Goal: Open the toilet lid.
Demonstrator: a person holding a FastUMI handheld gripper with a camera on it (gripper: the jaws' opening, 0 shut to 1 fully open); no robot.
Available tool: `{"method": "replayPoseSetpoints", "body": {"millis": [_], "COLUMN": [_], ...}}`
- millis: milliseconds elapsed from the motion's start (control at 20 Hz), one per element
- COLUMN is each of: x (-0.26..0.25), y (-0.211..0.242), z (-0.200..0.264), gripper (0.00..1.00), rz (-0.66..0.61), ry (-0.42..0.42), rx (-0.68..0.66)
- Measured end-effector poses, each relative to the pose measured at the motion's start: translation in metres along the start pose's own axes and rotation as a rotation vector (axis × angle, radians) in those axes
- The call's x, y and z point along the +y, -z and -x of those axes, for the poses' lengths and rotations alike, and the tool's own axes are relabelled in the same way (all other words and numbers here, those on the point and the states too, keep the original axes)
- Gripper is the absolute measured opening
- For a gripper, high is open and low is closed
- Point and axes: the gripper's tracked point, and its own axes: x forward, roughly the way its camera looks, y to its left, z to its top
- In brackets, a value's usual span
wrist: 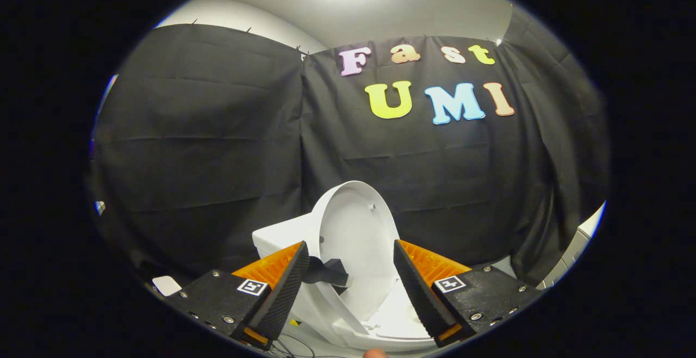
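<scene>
Toilet lid (356, 227) stands raised between the gripper's (348, 287) spread, empty fingers; bowl (380, 336) partly hidden.

The toilet lid (356, 227) looks like smooth, glossy plastic; the booth wall (217, 156) is matt, creased cloth; the fingers' pads (285, 287) seem finely ribbed.

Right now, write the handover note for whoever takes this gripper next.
Gripper: open, fingers spread apart, shut on nothing.
Toilet lid: raised, standing roughly upright, its inner face towards the camera, seen between the fingers and just beyond them.
Toilet: white, low ahead of the fingers, against the black cloth wall.
Done: the lid looks open.
Left: probably nothing but drawing the gripper back; check that the lid stays up.
</scene>
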Motion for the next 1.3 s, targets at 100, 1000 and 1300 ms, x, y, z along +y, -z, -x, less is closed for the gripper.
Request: {"method": "replayPoseSetpoints", "body": {"millis": [100,1000,1300], "x": [-0.008,-0.129,-0.165], "y": [-0.002,-0.044,-0.060], "z": [0.005,0.101,0.128], "gripper": [0.96,0.95,0.95], "rz": [0.012,0.103,0.109], "ry": [0.000,0.152,0.210], "rx": [-0.004,-0.116,-0.134]}}
